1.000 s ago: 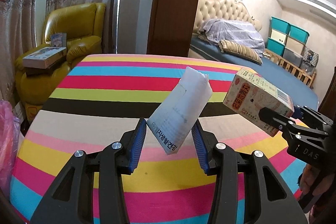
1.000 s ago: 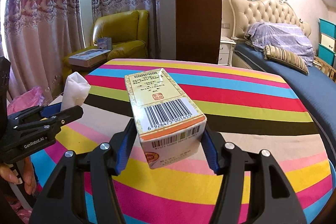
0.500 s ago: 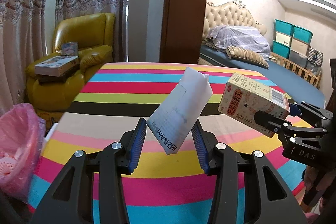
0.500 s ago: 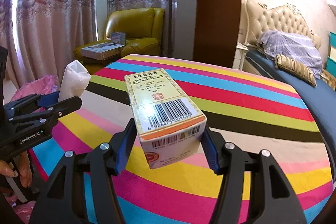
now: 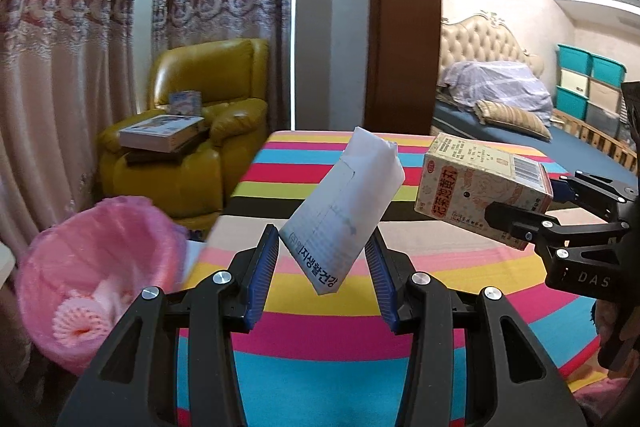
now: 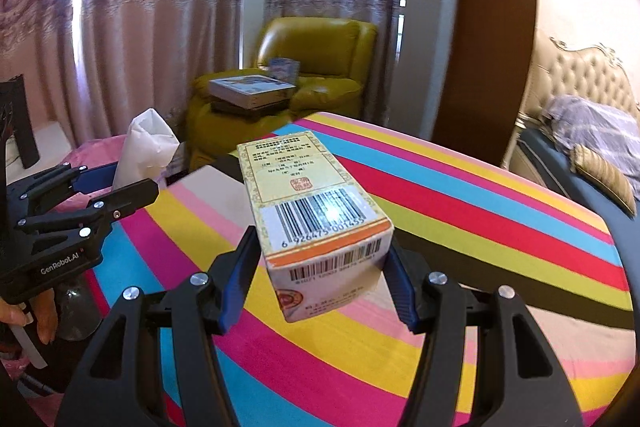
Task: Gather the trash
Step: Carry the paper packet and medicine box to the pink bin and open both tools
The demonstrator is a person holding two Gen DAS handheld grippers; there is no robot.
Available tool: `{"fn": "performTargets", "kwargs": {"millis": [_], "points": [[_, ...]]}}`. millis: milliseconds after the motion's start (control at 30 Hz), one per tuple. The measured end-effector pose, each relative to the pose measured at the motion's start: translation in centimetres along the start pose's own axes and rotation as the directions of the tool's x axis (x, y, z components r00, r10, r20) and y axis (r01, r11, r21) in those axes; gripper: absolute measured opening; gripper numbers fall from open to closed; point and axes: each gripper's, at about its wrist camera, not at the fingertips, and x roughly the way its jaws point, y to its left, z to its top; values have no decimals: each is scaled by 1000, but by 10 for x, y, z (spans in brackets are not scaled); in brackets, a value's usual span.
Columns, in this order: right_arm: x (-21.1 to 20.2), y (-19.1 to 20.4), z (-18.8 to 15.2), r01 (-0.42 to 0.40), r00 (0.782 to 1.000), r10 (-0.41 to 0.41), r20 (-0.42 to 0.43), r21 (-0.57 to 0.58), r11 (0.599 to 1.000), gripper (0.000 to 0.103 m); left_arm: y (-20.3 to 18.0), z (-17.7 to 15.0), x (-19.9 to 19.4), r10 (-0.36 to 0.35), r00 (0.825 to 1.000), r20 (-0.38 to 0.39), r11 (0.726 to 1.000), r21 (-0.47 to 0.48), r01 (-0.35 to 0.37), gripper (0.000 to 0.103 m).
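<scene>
My left gripper (image 5: 322, 267) is shut on a white paper packet (image 5: 344, 203) with blue print, held tilted above the striped table (image 5: 320, 319). My right gripper (image 6: 318, 279) is shut on a cream medicine box (image 6: 312, 215) with a barcode, held above the table. The box also shows in the left wrist view (image 5: 480, 191), to the right of the packet. The packet also shows in the right wrist view (image 6: 146, 151), at the left. A bin lined with a pink bag (image 5: 100, 279) stands at the table's left edge and holds some trash.
A yellow armchair (image 5: 188, 155) with books on it stands behind the bin, by the curtains (image 5: 100, 47). A bed (image 5: 500, 107) and teal storage boxes (image 5: 588, 83) lie far right. A brown door panel (image 5: 404, 19) stands behind the table.
Both grippers have swung left with their loads. The pink bin has come into the left wrist view and grown larger at the lower left.
</scene>
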Motion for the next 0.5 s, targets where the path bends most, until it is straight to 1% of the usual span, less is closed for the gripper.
{"fn": "performTargets", "kwargs": {"millis": [167, 300, 500], "points": [[14, 23, 22, -50, 999, 50, -7, -23, 998, 58, 29, -2, -11, 58, 998, 8, 998, -21, -58, 43], [29, 47, 43, -93, 996, 93, -7, -49, 994, 58, 57, -4, -23, 113, 994, 12, 992, -50, -112, 43], [48, 91, 67, -149, 989, 150, 6, -106, 983, 58, 101, -8, -44, 210, 977, 26, 974, -95, -207, 43]]}}
